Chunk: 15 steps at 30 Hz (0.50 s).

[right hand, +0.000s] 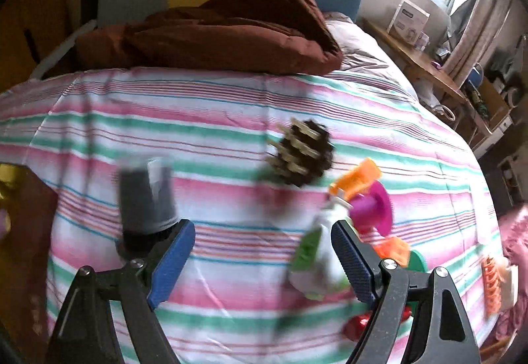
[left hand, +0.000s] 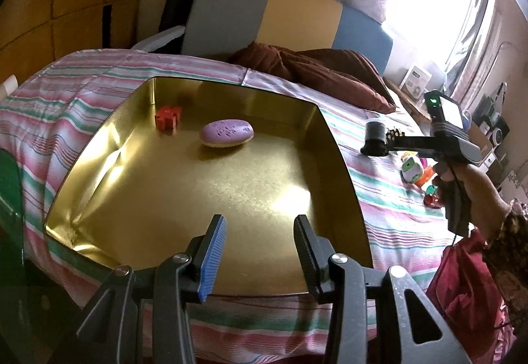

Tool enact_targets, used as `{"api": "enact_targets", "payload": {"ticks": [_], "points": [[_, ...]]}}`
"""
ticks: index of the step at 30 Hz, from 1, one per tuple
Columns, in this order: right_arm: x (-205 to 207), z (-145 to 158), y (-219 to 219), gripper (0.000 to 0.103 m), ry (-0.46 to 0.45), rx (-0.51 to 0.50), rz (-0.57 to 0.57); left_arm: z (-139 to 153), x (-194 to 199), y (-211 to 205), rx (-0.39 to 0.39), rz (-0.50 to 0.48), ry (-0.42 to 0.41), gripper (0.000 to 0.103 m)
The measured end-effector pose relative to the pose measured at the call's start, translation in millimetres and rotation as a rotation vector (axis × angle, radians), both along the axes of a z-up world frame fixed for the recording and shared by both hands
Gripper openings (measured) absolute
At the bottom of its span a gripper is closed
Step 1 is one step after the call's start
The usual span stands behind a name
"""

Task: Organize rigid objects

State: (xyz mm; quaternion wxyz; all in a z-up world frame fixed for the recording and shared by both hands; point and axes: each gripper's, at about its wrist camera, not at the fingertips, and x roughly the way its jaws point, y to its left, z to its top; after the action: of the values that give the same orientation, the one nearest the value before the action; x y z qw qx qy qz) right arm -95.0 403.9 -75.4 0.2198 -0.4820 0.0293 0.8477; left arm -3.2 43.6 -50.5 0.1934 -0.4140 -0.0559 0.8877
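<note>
- Striped pink, green and white bedspread (right hand: 204,119) covers a bed in a bright bedroom, with a brown pillow (right hand: 211,34) at the head edge.
- Toward the bed's left edge sits a gold tin tray (left hand: 340,146). It holds two things: one red block (left hand: 167,117) in the far left corner and one purple oval piece (left hand: 226,132) just beside it.
- Left tool (left hand: 260,251) hovers over the tray's near edge, jaws partway apart and empty.
- Right tool (right hand: 262,260) hangs above the loose pile with jaws wide and nothing between them; that view is blurred.
- Near the middle of the bed stands one dark cup (right hand: 145,199).
- Further right lie one brown spiky piece (right hand: 300,152), one white and green toy (right hand: 316,258), one pink and orange toy (right hand: 366,195) and one red shiny piece (right hand: 359,324).
- By the right edge lies one orange comb-like piece (right hand: 493,281).
- Judged step: choosing the next item. The white and green toy looks nearest, so the next move calls for lowering over it and closing.
</note>
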Motion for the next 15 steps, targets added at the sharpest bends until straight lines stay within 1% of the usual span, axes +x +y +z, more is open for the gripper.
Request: {"api": "enact_targets", "payload": {"ticks": [4,6,9,11,12,13,14,15], "points": [[30.8,12.0,11.2,0.085,0.088,-0.102,0.021,4.2,3.8,6.3,-0.006,-0.012,0.019,0.043],[42.3,14.9,15.5,0.088,0.107,-0.118,0.030,4.8,4.9,9.3,-0.007,-0.016,0.021,0.043],[51.1,14.1,19.2,0.089,0.103,-0.123,0.038,4.6,7.3,15.0,-0.016,-0.018,0.021,0.043],[48.8,19.6,16.4,0.089,0.141,-0.122,0.062,5.2,9.1,19.1,-0.020,-0.020,0.023,0.043],[45.4,21.7,15.4,0.089,0.163,-0.142,0.068,6.3,10.6,21.4,-0.022,-0.025,0.027,0.043],[38.1,24.4,14.4,0.087,0.184,-0.185,0.078,7.5,12.1,23.3,-0.026,-0.030,0.032,0.043],[30.3,25.5,13.0,0.086,0.188,-0.205,0.086,8.5,13.2,24.4,-0.031,-0.034,0.036,0.043],[20.9,26.0,10.6,0.078,0.184,-0.208,0.092,9.6,15.0,25.6,-0.041,-0.038,0.042,0.043]]}}
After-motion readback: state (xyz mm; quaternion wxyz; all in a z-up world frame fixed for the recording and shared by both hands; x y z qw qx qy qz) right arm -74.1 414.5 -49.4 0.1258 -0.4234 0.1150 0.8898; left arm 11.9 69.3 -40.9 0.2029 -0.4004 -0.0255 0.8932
